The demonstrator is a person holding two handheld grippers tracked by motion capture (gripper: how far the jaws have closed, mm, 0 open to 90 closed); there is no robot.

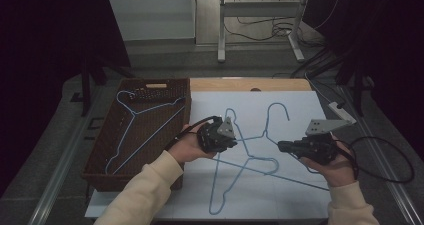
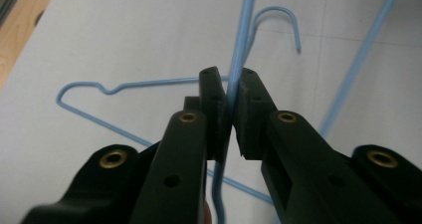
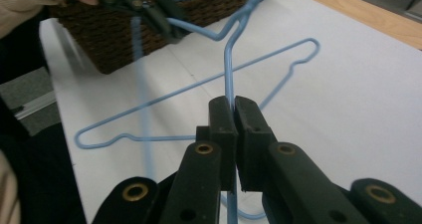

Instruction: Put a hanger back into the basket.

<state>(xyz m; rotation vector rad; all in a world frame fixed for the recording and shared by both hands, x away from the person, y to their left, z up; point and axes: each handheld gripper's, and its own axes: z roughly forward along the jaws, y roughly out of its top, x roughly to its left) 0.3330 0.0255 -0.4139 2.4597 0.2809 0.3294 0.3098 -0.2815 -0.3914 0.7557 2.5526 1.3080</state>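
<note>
Both tongs, left (image 2: 230, 97) and right (image 3: 234, 117), clamped on one blue wire hanger (image 1: 250, 139), lifted over desk (image 1: 300, 110) centre (basket (image 1: 100, 150) at 9 o'clock). Light, springy, slick wire; grip near the neck.

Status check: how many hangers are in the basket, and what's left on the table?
Done: one blue hanger lies in the wicker basket. In hand: the left gripper and right gripper are each shut on the wire of the held hanger, lifted over the white table. Left: putting it in the basket, then the other hanger still flat on the table.
</note>
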